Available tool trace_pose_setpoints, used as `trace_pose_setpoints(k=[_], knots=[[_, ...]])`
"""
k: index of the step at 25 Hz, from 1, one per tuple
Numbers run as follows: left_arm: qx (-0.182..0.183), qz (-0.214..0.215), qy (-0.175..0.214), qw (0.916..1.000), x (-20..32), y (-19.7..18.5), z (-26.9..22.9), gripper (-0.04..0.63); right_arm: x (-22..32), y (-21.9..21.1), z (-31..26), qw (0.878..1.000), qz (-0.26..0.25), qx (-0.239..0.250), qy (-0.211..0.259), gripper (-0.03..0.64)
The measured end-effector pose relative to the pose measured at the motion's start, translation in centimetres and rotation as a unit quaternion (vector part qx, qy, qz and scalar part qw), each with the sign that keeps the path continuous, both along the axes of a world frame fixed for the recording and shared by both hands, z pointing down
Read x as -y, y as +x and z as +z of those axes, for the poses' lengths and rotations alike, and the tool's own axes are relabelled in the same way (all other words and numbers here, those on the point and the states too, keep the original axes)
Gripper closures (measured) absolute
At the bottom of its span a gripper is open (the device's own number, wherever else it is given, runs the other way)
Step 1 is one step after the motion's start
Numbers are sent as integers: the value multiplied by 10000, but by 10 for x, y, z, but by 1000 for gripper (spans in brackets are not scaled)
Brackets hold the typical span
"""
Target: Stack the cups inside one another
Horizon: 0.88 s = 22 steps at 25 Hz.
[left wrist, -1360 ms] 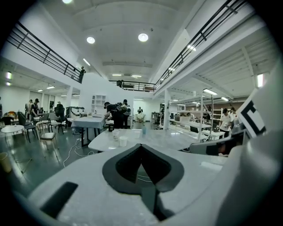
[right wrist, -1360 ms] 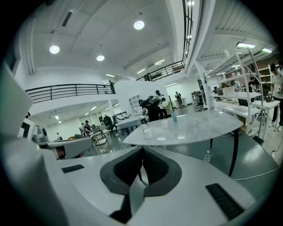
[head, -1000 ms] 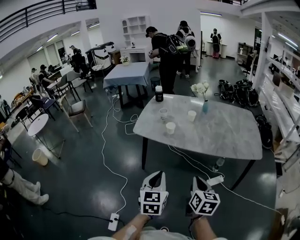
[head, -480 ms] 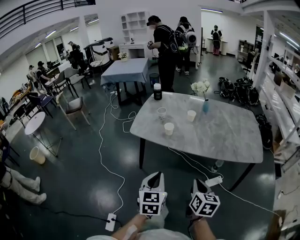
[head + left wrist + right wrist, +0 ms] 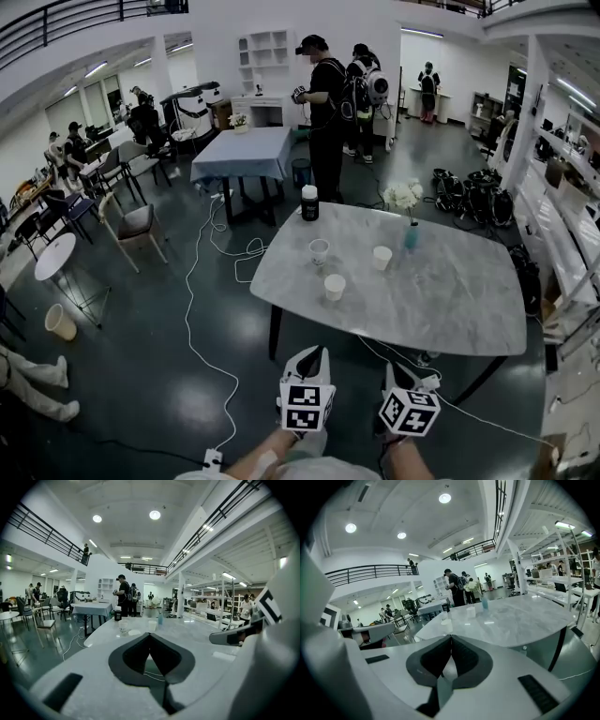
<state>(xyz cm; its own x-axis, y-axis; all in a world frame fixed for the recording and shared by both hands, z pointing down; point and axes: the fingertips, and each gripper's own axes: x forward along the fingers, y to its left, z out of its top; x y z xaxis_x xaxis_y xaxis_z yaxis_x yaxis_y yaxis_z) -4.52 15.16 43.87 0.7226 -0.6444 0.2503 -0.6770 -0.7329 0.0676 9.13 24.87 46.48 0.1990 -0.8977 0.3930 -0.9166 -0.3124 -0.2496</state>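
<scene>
Approach stage, I'd say: left gripper (image 5: 316, 351) and right gripper (image 5: 393, 369), jaws closed and empty, must reach and open for the cups (image 5: 335, 287) at twelve o'clock on the worktop (image 5: 441, 291).

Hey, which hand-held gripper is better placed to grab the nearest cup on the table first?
Left, by a little. The nearest cup sits more in line with the left hand-held gripper than the right hand-held gripper. Both are shut, empty and short of the table, so either must open first.
</scene>
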Motion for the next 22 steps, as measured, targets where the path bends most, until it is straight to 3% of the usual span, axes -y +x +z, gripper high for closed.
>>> trace_pose_setpoints(k=[22], knots=[[51,-134,-302,9994,181,51,8,600,189,53,-6,9997,-189,-12,-165,609]])
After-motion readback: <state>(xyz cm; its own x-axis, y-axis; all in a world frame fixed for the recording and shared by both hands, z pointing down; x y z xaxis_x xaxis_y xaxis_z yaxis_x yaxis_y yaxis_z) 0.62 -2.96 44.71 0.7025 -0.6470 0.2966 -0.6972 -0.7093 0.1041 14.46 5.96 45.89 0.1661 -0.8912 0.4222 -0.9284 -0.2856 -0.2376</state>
